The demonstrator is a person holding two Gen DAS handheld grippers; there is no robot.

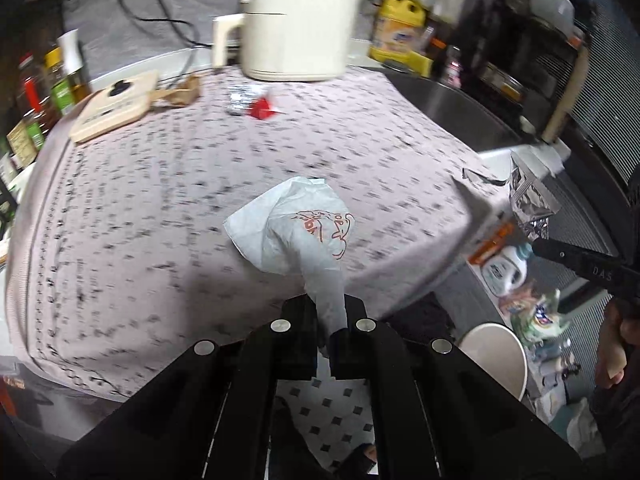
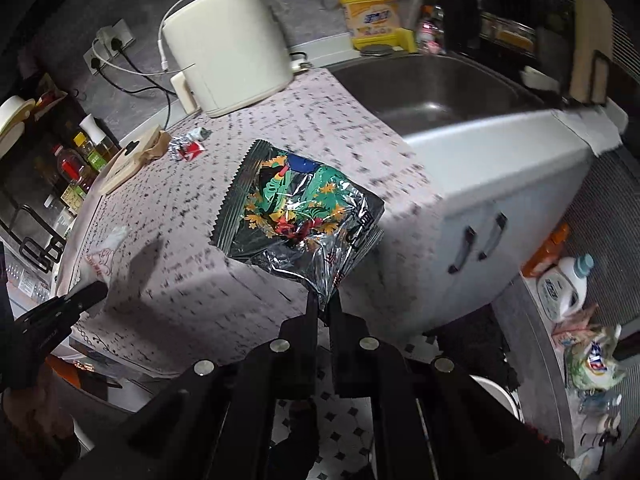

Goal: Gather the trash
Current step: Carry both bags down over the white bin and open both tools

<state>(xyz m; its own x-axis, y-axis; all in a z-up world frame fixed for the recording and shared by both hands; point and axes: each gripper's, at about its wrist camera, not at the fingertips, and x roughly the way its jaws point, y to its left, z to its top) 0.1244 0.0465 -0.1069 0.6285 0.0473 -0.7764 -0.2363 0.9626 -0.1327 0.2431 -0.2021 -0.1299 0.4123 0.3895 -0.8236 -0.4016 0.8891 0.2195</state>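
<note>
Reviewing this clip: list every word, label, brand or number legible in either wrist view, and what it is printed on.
"DAS": right gripper body, left wrist view.
Red print on the white paper napkin held by the left gripper: not readable.
Snack bag: red characters by its lower edge, blurred.
Yellow detergent jug: label blurred.
White detergent bottle and sauce bottles: too small.

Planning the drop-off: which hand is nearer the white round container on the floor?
Right, probably: the right gripper, clamping the snack bag, sits toward the white container; the left gripper, holding the paper napkin, is farther.
</note>
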